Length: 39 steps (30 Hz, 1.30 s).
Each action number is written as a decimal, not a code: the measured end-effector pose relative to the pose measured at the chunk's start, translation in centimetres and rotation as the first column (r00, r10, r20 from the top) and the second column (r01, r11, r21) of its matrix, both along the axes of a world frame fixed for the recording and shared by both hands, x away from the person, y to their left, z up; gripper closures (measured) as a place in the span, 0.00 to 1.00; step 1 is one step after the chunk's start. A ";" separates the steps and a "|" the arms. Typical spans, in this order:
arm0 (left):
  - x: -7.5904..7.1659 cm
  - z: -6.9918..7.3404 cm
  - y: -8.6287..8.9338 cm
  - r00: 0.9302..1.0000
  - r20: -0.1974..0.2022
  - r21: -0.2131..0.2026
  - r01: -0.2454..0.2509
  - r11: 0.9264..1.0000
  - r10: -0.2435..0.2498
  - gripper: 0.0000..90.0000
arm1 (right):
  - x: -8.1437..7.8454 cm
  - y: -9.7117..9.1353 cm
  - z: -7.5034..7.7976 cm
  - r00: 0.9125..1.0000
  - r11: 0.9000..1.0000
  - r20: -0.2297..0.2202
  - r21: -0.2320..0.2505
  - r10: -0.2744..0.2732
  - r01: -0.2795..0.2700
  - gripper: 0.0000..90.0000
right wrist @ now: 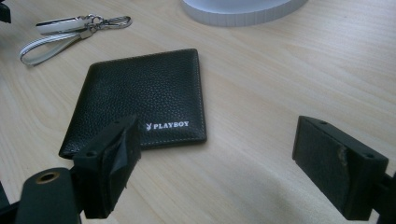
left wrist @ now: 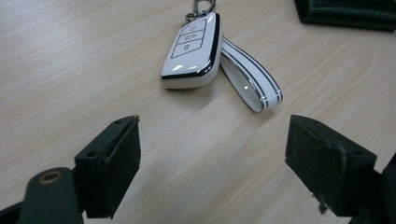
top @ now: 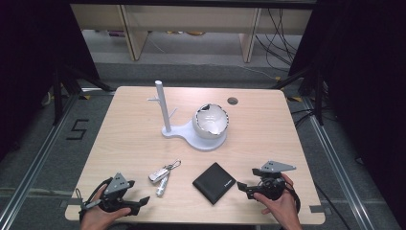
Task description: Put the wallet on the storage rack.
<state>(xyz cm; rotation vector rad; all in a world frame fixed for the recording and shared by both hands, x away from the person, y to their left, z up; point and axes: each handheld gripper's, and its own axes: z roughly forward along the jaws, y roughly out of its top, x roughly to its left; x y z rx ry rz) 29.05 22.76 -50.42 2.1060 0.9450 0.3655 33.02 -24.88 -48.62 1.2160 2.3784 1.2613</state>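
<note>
A white car key fob (top: 158, 174) with a white loop strap (top: 163, 186) and a metal clip lies on the wooden table (top: 134, 129), near the front. A black leather wallet (top: 214, 182) lies flat to its right. My left gripper (top: 141, 202) rests at the front left, open and empty, facing the key fob (left wrist: 192, 51) and its strap (left wrist: 251, 79) a short way ahead. My right gripper (top: 241, 187) sits at the front right, open and empty, just right of the wallet (right wrist: 140, 100), whose near corner lies by one jaw.
A white stand (top: 189, 134) with an upright pegged post (top: 163, 105) and a white bowl (top: 210, 120) on its round base occupies the table's middle. A small round hole (top: 232, 100) is near the far edge. The stand's base (right wrist: 243, 11) lies beyond the wallet.
</note>
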 end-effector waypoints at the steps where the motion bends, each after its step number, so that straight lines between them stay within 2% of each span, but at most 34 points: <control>1: 0.0 0.0 0.0 1.000 -0.004 0.003 0.000 1.000 0.000 0.20 | 0.0 0.0 0.0 1.000 1.000 -0.001 -0.002 -0.001 0.001 0.18; 2: 0.0 -0.1 -0.1 1.000 -0.002 -0.001 0.002 1.000 -0.002 0.20 | 0.0 -0.1 0.0 1.000 1.000 -0.007 0.007 0.000 0.000 0.18; 3: 0.0 -0.1 -0.1 1.000 -0.002 -0.004 0.011 1.000 -0.011 0.20 | -0.3 0.0 0.2 0.999 1.000 -0.036 0.011 -0.025 0.025 0.20; 5: -0.1 -0.2 -0.3 1.000 0.007 0.022 0.028 0.999 -0.029 0.20 | 0.0 -0.2 0.2 1.000 1.000 0.006 -0.007 -0.007 0.007 0.21; 6: -0.1 -0.2 -0.4 1.000 0.009 0.021 0.028 0.999 -0.028 0.20 | 0.0 -0.2 0.2 1.000 1.000 0.010 0.004 -0.003 0.003 0.21; 7: -0.1 -0.2 -0.5 0.999 0.012 0.021 0.031 0.999 -0.032 0.20 | -0.2 0.0 0.3 1.000 0.999 -0.013 0.020 -0.024 0.024 0.21; 8: -0.1 -0.3 -0.6 0.999 0.015 0.005 0.033 0.999 -0.033 0.20 | -0.2 -0.1 0.4 1.000 1.000 -0.001 0.009 -0.028 0.028 0.21; 9: -0.1 -0.2 -0.5 0.999 0.017 0.017 0.043 0.999 -0.043 0.20 | -0.2 -0.1 0.3 1.000 0.999 0.009 0.019 -0.027 0.026 0.21; 10: 0.0 -0.3 -0.6 0.999 0.021 0.007 0.036 0.999 -0.036 0.20 | -0.1 -0.2 0.3 1.000 1.000 0.013 0.014 -0.024 0.023 0.21; 11: -0.1 -0.2 -0.7 0.999 0.007 -0.002 0.037 0.999 -0.037 0.20 | -0.2 -0.2 0.4 0.999 0.999 0.005 0.007 -0.032 0.032 0.21; 13: -0.1 -0.1 -0.9 0.999 0.025 -0.018 0.045 0.999 -0.045 0.20 | 0.1 -0.4 0.3 0.999 1.000 0.037 0.017 -0.026 0.026 0.21; 14: -0.1 -0.1 -0.9 0.999 0.025 -0.018 0.045 0.999 -0.045 0.20 | 0.1 -0.4 0.4 0.999 0.999 0.023 0.021 -0.027 0.027 0.21; 17: -0.3 0.0 -1.6 0.998 0.035 -0.022 0.055 0.998 -0.054 0.21 | 0.2 -0.4 0.3 0.999 1.000 0.030 0.023 -0.020 0.019 0.21; 18: -0.3 0.1 -1.8 0.997 0.033 -0.016 0.073 0.997 -0.073 0.21 | -0.1 -0.3 0.5 0.999 0.999 -0.008 0.025 -0.047 0.047 0.21; 19: -0.3 0.1 -2.1 0.996 0.035 -0.019 0.078 0.997 -0.078 0.21 | 0.2 -0.4 0.4 0.999 1.000 0.035 0.015 -0.028 0.028 0.21; 21: -0.3 0.1 -2.7 0.995 0.044 -0.026 0.089 0.996 -0.088 0.22 | 0.3 -0.4 0.4 1.000 1.000 0.021 0.022 -0.013 0.012 0.21; 22: -0.3 0.2 -2.9 0.994 0.042 -0.018 0.103 0.995 -0.102 0.23 | 0.1 -0.2 0.4 0.999 0.999 -0.016 0.036 -0.029 0.029 0.22; 23: -0.4 0.3 -3.3 0.993 0.050 -0.022 0.112 0.993 -0.111 0.24 | 0.1 -0.1 0.5 0.999 0.999 -0.017 0.040 -0.032 0.032 0.22; 24: -0.3 0.3 -3.7 0.991 0.057 -0.029 0.126 0.992 -0.124 0.26 | 0.3 -0.2 0.5 1.000 0.999 0.010 0.029 -0.018 0.017 0.22; 26: -0.4 0.5 -4.5 0.989 0.068 -0.022 0.135 0.991 -0.133 0.28 | 0.5 -0.2 0.5 1.000 0.999 -0.001 0.038 0.015 -0.015 0.23; 27: -0.3 0.6 -4.8 0.984 0.071 -0.005 0.165 0.986 -0.164 0.31 | 0.6 -0.2 0.5 1.000 0.999 -0.001 0.045 0.013 -0.013 0.23; 28: -0.3 0.6 -5.2 0.983 0.066 -0.005 0.171 0.985 -0.170 0.34 | 0.4 0.0 0.5 1.000 0.998 -0.009 0.062 -0.010 0.011 0.23; 29: -0.3 0.6 -5.6 0.979 0.074 0.005 0.189 0.982 -0.189 0.36 | 0.6 -0.2 0.5 1.000 0.999 0.017 0.048 0.003 -0.003 0.23; 30: -0.3 0.6 -6.2 0.978 0.069 -0.009 0.198 0.980 -0.197 0.38 | 0.5 -0.1 0.5 1.000 0.997 -0.017 0.078 -0.007 0.008 0.23; 31: -0.3 0.5 -6.9 0.978 0.068 -0.045 0.198 0.979 -0.195 0.40 | 0.7 -0.3 0.5 1.000 0.999 0.009 0.052 0.001 -0.002 0.24; 32: -0.3 0.5 -7.3 0.976 0.058 -0.042 0.213 0.976 -0.210 0.40 | 0.6 -0.1 0.6 0.999 0.997 -0.027 0.069 -0.018 0.020 0.25; 33: -0.2 0.4 -7.6 0.973 0.060 -0.038 0.226 0.973 -0.224 0.41 | 0.6 -0.1 0.6 0.999 0.997 -0.032 0.070 -0.011 0.014 0.25; 34: -0.2 0.4 -8.0 0.971 0.061 -0.038 0.235 0.971 -0.232 0.43 | 0.9 -0.2 0.6 1.000 0.999 0.014 0.053 0.003 -0.004 0.26; 35: -0.1 0.4 -8.5 0.966 0.051 -0.029 0.254 0.967 -0.252 0.46 | 1.1 0.0 0.5 1.000 0.997 -0.007 0.081 0.015 -0.014 0.26; 36: -0.1 0.4 -8.7 0.964 0.051 -0.029 0.262 0.965 -0.260 0.47 | 1.2 0.1 0.5 1.000 0.997 -0.013 0.077 0.016 -0.015 0.27; 37: -0.1 0.3 -9.1 0.963 0.047 -0.038 0.266 0.963 -0.264 0.49 | 1.1 0.4 0.5 0.999 0.996 -0.043 0.090 0.002 0.002 0.27; 38: 0.0 0.4 -9.5 0.960 0.053 -0.026 0.278 0.960 -0.276 0.52 | 1.4 0.4 0.4 0.999 0.997 -0.026 0.080 0.022 -0.020 0.27; 39: 0.0 0.3 -9.9 0.958 0.062 -0.034 0.283 0.959 -0.281 0.54 | 1.6 0.5 0.4 0.999 0.996 -0.017 0.082 0.028 -0.026 0.28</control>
